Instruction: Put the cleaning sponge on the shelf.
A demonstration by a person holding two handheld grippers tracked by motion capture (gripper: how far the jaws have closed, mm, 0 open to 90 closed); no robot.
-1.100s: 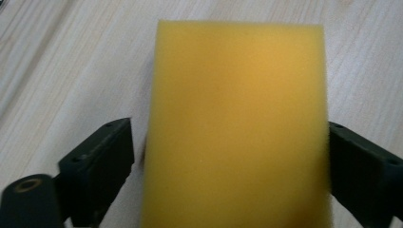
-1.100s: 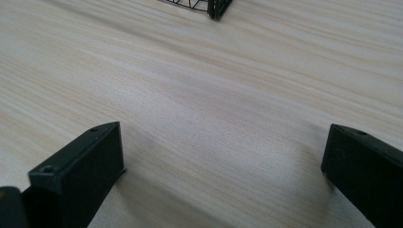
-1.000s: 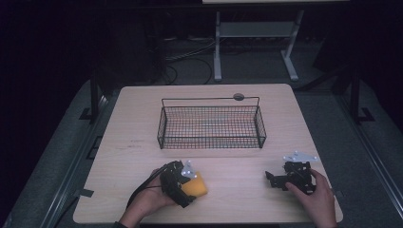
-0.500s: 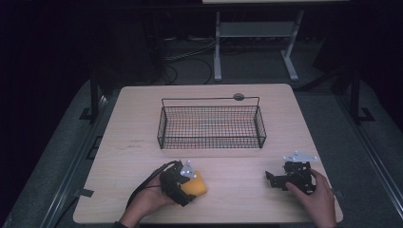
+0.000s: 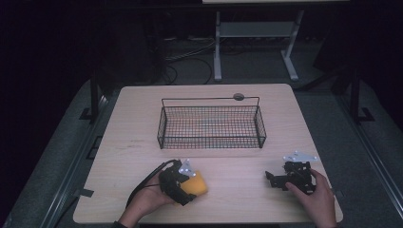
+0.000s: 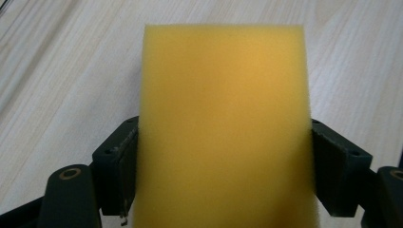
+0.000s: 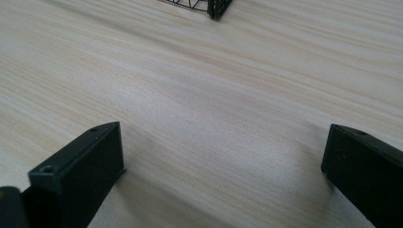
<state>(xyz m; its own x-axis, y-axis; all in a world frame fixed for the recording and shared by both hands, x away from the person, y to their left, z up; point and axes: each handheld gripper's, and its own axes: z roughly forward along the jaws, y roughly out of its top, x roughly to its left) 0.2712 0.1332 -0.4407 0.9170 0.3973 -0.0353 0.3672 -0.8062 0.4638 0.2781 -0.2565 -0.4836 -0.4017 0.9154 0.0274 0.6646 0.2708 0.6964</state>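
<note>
A yellow sponge lies on the wooden table near its front left. My left gripper is around it, and its jaws have just been closing with the sponge between them. In the left gripper view the sponge spans the gap and both pads press on its sides, so the left gripper is shut on it. Near the front right, a hand holds my right gripper low over the table. Its jaws stand wide open over bare wood in the right gripper view.
A black wire basket stands in the middle of the table, beyond both grippers; one corner of the basket is at the top of the right gripper view. A small round dark fitting sits behind it. Bare wood separates the two grippers.
</note>
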